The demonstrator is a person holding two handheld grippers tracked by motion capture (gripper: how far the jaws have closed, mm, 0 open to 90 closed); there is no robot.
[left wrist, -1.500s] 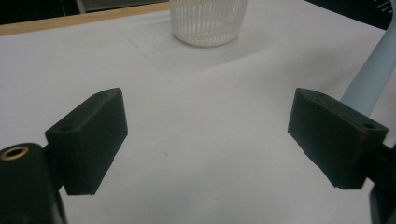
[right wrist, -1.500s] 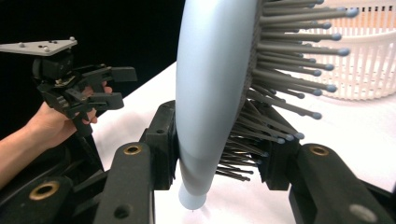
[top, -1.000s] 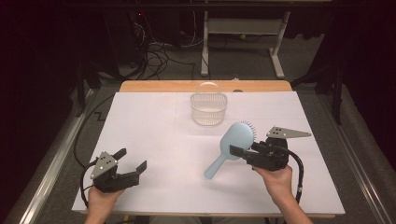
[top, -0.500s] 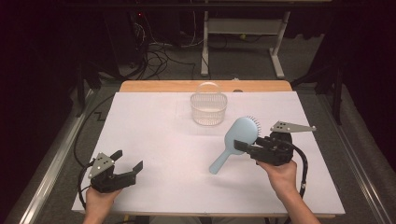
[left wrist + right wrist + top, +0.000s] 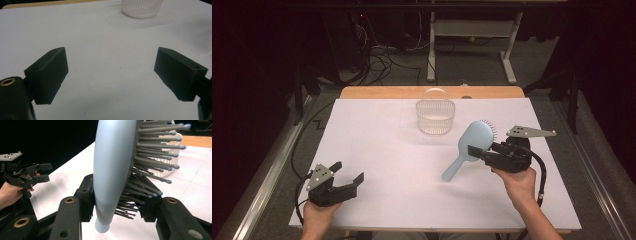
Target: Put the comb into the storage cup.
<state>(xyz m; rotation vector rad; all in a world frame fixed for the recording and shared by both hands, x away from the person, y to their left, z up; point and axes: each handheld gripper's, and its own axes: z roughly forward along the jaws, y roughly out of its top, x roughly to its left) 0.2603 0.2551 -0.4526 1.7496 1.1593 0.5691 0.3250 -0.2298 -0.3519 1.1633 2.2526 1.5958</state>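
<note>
My right gripper (image 5: 477,152) is shut on a light-blue hairbrush (image 5: 473,141), at the right of the white table (image 5: 382,145). The jaws clamp the lower part of its head, one on the smooth back, the other on the bristles (image 5: 150,165). In the right gripper view the hairbrush (image 5: 110,165) stands on edge between my jaws (image 5: 116,202), handle pointing down and bristles to the right. In the high view the handle (image 5: 453,170) slants toward the front left. My left gripper (image 5: 348,171) is open and holds nothing near the front left corner. Its jaws (image 5: 110,72) stand wide over the bare sheet.
A clear ribbed plastic container (image 5: 435,116) stands at the back middle of the table, just beyond the brush head. A wooden edge (image 5: 387,92) runs along the back. Cables trail from both grippers. Table legs and wires sit on the dark floor behind.
My right gripper has shifted a little to the right and farther back with the hairbrush in it. The left gripper has stayed where it was.
</note>
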